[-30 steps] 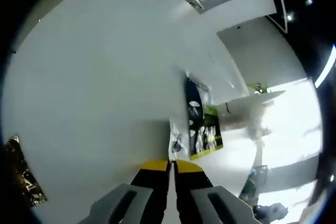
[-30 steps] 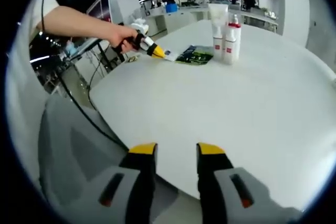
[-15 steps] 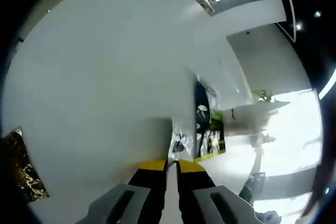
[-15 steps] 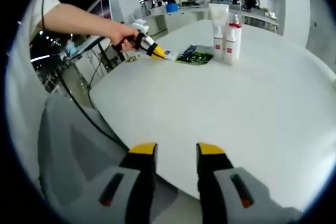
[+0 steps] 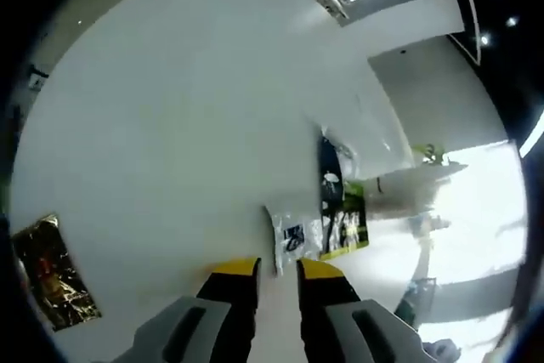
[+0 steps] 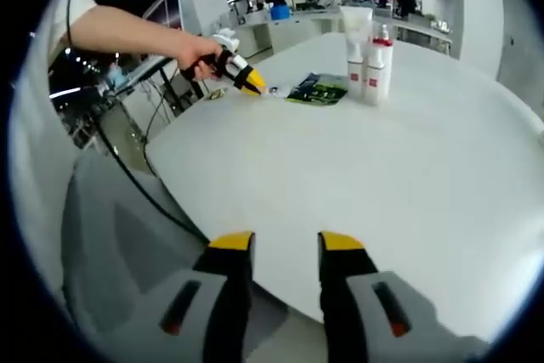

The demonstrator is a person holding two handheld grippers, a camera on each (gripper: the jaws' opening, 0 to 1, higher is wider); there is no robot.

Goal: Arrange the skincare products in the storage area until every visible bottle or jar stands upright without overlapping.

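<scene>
In the left gripper view, the left gripper (image 5: 278,268) hangs with its jaws slightly parted and empty, just short of a flat white sachet (image 5: 287,240) on the white table (image 5: 170,125). Beyond lies a dark packet (image 5: 336,210). Farther off, in the right gripper view, the right gripper (image 6: 286,248) waits open and empty (well apart); the bottles (image 6: 364,61) stand upright. A careless sweep could knock them over.

left hand-held gripper (image 5: 278,268) jaws parted, right hand-held gripper (image 6: 286,242) likewise
</scene>
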